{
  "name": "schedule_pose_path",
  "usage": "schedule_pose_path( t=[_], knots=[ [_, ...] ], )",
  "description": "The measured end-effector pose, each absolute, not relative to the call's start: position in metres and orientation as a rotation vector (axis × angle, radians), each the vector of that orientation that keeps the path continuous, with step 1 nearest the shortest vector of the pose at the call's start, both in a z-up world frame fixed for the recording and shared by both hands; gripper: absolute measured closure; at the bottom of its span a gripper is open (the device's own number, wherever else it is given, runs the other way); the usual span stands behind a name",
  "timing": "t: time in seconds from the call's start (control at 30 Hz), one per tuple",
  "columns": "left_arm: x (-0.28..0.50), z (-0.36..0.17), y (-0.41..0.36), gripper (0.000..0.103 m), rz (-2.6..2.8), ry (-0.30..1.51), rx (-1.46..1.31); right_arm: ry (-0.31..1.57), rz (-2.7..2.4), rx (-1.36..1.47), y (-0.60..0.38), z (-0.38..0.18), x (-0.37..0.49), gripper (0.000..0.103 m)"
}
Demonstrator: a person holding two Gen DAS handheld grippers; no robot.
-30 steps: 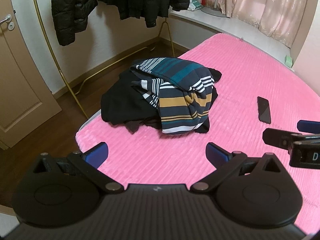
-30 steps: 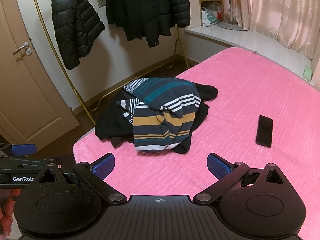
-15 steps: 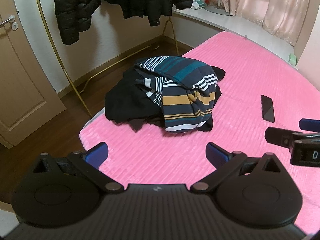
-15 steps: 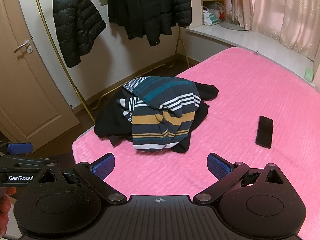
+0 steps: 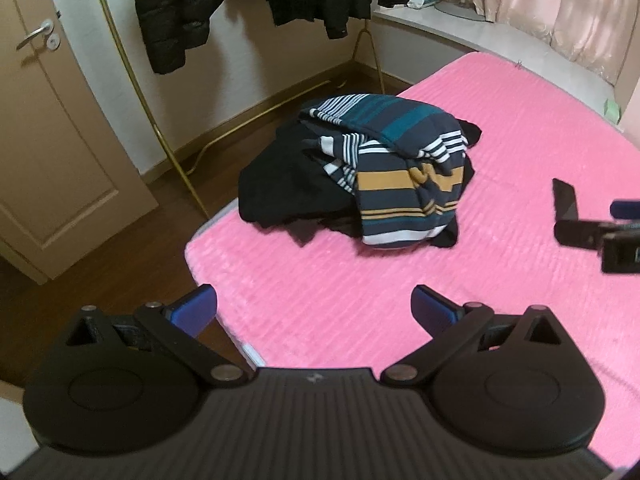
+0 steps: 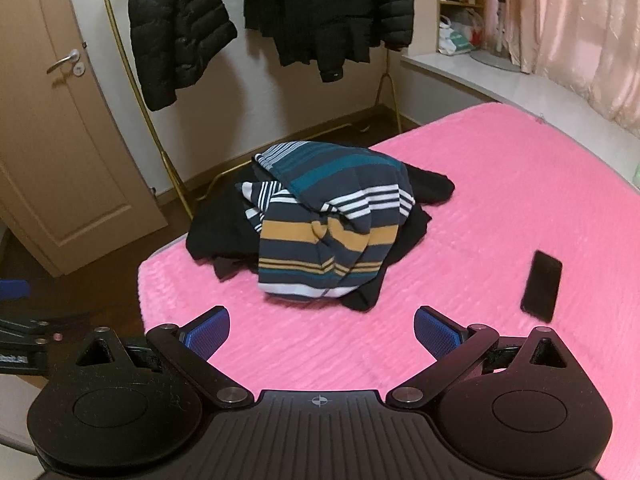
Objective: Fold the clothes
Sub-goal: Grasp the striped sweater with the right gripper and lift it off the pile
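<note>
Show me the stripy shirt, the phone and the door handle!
stripy shirt (image 6: 332,240), right wrist view, on its mustard stripe.
phone (image 6: 542,285), right wrist view, middle of its dark screen.
door handle (image 6: 64,62), right wrist view, on the silver lever.

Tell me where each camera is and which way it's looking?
Left wrist: on the open left gripper, over the pink bed's near corner, facing the clothes pile; the right gripper's tip shows at right.
Right wrist: on the open right gripper, facing the same pile; the left gripper's tip shows at left.
Both share: the pile, a black phone, hanging jackets, a door.
</note>
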State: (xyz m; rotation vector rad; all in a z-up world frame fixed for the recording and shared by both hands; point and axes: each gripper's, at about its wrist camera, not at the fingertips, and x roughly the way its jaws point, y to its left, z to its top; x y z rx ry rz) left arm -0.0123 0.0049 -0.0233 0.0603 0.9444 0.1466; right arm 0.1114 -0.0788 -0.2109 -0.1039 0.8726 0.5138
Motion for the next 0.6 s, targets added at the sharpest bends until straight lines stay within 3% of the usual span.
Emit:
schedule_pose_path(
  t=[0.43,0.47,0.5,0.53,0.6],
  knots=[
    [0.151,-0.107,0.039,0.001,-0.155,0.935,0.287,0.858,0.57,-0.214,-0.002,-0.266,0.244,0.003],
    [0.166,-0.116,0.042,0.001,-0.173,0.935,0.297,0.856,0.568,-0.242,0.008,-0.275,0.258,0.006],
    [0.179,-0.126,0.044,0.001,-0.193,0.933,0.326,0.861,0.569,-0.267,0.018,-0.286,0.272,0.019],
    [0.192,-0.136,0.046,0.001,-0.215,0.928,0.358,0.872,0.572,-0.289,0.027,-0.298,0.285,0.024],
    [0.213,-0.154,0.047,0.001,-0.263,0.903,0.445,0.891,0.577,-0.33,0.043,-0.321,0.309,0.026]
  ],
)
